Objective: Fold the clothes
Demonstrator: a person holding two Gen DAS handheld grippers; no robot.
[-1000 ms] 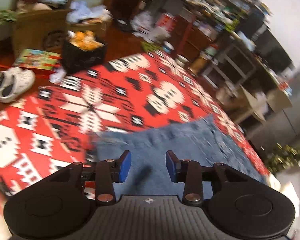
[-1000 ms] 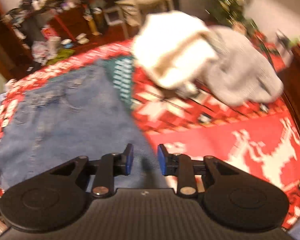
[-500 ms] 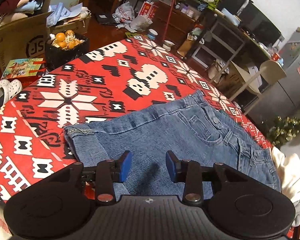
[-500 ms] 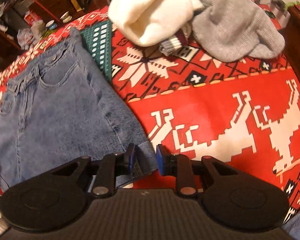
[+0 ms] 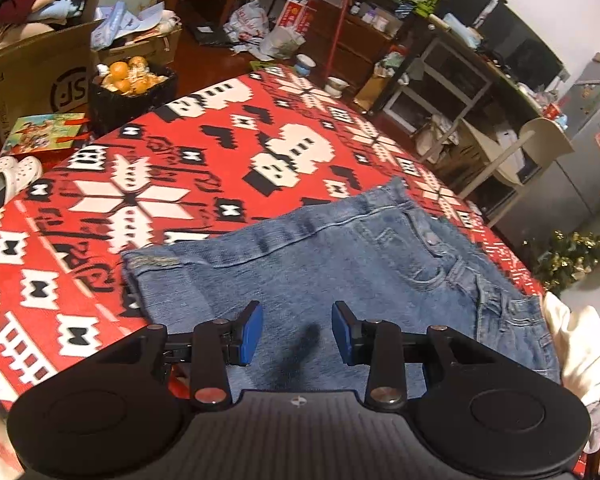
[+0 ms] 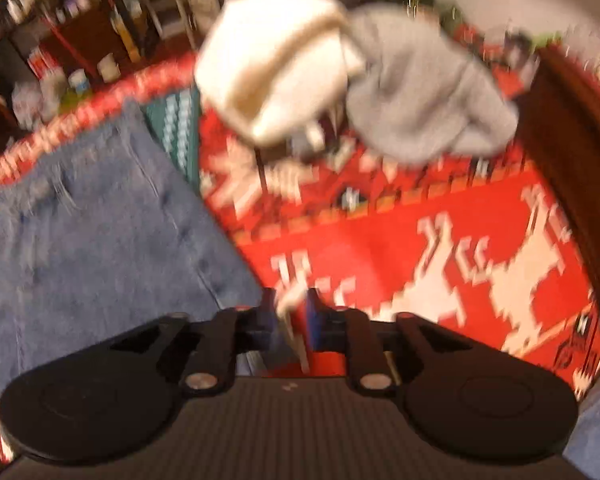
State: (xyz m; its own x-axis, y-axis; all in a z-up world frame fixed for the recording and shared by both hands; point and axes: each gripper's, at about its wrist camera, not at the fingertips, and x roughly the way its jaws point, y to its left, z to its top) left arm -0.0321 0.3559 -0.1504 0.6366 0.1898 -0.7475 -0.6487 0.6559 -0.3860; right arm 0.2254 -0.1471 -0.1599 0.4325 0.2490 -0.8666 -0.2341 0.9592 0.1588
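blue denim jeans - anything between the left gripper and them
Nothing visible: the left gripper hangs with its jaws apart just above the flat blue denim jeans on the red patterned blanket.

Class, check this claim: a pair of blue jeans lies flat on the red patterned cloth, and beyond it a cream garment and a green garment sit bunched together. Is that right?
Not quite. In the right wrist view the garment bunched beside the cream garment is grey, not green. The rest holds: the blue jeans lie flat on the red patterned cloth.
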